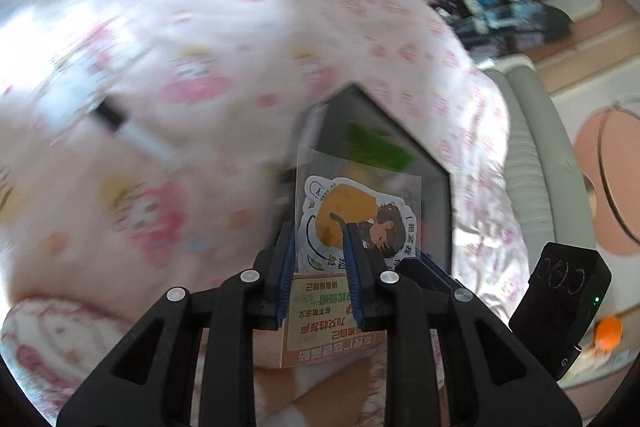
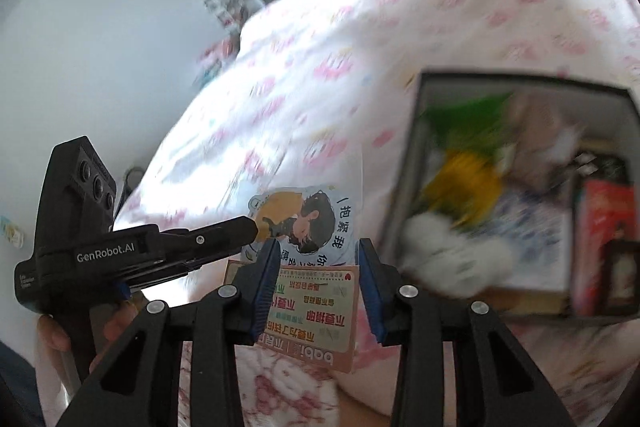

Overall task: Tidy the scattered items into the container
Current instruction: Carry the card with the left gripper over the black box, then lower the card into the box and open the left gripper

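The left gripper (image 1: 320, 259) is pinching a sticker pack (image 1: 352, 223) above the pink quilt (image 1: 180, 39); the right gripper (image 2: 318, 281) is standing open around its card end, pads apart. Beside it, the box (image 2: 404, 163) is holding blurred green, yellow, white and red items.

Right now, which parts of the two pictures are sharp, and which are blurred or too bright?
Left wrist view: the left gripper and the sticker pack it holds are sharp; the quilt is smeared and washed out at the left edge. Right wrist view: the right gripper and pack are sharp; the box and its contents are streaked. Both views bend strongly at the edges.
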Tool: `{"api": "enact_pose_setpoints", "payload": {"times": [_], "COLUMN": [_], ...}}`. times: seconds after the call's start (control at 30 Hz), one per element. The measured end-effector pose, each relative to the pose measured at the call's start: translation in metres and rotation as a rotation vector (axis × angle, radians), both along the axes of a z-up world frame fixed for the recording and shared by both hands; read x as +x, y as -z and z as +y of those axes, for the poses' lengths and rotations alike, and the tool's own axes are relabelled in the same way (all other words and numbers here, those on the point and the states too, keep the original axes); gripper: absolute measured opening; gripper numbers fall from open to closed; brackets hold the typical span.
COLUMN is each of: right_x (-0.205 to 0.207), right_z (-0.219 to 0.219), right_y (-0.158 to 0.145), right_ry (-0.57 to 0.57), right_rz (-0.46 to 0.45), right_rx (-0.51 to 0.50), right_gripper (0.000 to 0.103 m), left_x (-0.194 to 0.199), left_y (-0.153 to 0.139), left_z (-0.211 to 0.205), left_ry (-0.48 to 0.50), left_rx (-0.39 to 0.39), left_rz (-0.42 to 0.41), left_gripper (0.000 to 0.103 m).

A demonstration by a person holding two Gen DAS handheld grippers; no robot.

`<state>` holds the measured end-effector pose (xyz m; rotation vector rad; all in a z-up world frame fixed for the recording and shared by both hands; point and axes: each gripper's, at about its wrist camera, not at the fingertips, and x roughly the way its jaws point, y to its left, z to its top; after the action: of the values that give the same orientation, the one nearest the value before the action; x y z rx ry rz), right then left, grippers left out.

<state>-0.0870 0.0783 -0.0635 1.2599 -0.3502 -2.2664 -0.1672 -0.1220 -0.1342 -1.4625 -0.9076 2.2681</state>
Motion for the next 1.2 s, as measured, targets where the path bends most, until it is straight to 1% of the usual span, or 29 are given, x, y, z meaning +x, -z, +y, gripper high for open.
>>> {"api": "enact_pose_setpoints", "payload": {"times": [0.13, 0.23, 0.33, 0.4, 0.47, 0.5, 0.57, 0.67, 0.7, 0.77, 0.87, 0.97, 1.07, 1.17, 1.2], "right_x": [-0.016, -0.033, -0.048, -0.062, -0.072, -0.080, -0.090, -0.100, -0.103, -0.107, -0.108, -0.104, -0.097, -0.093, -0.091], "right_z": [0.046, 0.077, 0.113, 0.134, 0.148, 0.158, 0.169, 0.190, 0.195, 0.201, 0.198, 0.198, 0.202, 0.199, 0.199], "right_y": [-0.011, -0.004, 0.004, 0.013, 0.019, 0.027, 0.038, 0.063, 0.073, 0.084, 0.080, 0.075, 0.069, 0.062, 0.060], "right_ry": [0.068, 0.095, 0.126, 0.149, 0.166, 0.181, 0.202, 0.254, 0.271, 0.282, 0.314, 0.342, 0.361, 0.369, 0.354], "right_rz": [0.053, 0.052, 0.052, 0.032, 0.031, 0.014, 0.002, -0.057, -0.086, -0.107, -0.063, -0.022, 0.005, 0.048, 0.051], "right_rx": [0.016, 0.019, 0.062, 0.087, 0.098, 0.117, 0.131, 0.131, 0.129, 0.136, 0.210, 0.259, 0.242, 0.284, 0.255], "right_gripper": [0.035, 0.035, 0.035, 0.035, 0.035, 0.035, 0.035, 0.035, 0.035, 0.035, 0.035, 0.035, 0.035, 0.035, 0.035], "left_x": [-0.032, -0.055, -0.077, -0.092, -0.103, -0.109, -0.119, -0.126, -0.129, -0.133, -0.138, -0.132, -0.122, -0.112, -0.110], "left_y": [-0.005, 0.000, 0.008, 0.015, 0.021, 0.026, 0.039, 0.061, 0.068, 0.079, 0.090, 0.084, 0.076, 0.079, 0.082], "left_z": [0.056, 0.099, 0.140, 0.163, 0.179, 0.187, 0.201, 0.221, 0.227, 0.235, 0.247, 0.248, 0.236, 0.229, 0.229], "left_ry": [0.101, 0.162, 0.229, 0.254, 0.269, 0.276, 0.294, 0.326, 0.331, 0.336, 0.337, 0.326, 0.289, 0.286, 0.289], "left_rx": [0.003, -0.014, -0.022, -0.035, -0.024, -0.019, -0.018, -0.048, -0.065, -0.082, -0.103, -0.148, -0.162, -0.168, -0.163], "left_rz": [0.015, 0.010, 0.014, 0.011, 0.003, -0.003, -0.031, -0.061, -0.075, -0.090, -0.114, -0.088, -0.070, -0.087, -0.099], "left_gripper": [0.022, 0.022, 0.022, 0.022, 0.022, 0.022, 0.022, 0.022, 0.022, 0.022, 0.022, 0.022, 0.022, 0.022, 0.022]}}
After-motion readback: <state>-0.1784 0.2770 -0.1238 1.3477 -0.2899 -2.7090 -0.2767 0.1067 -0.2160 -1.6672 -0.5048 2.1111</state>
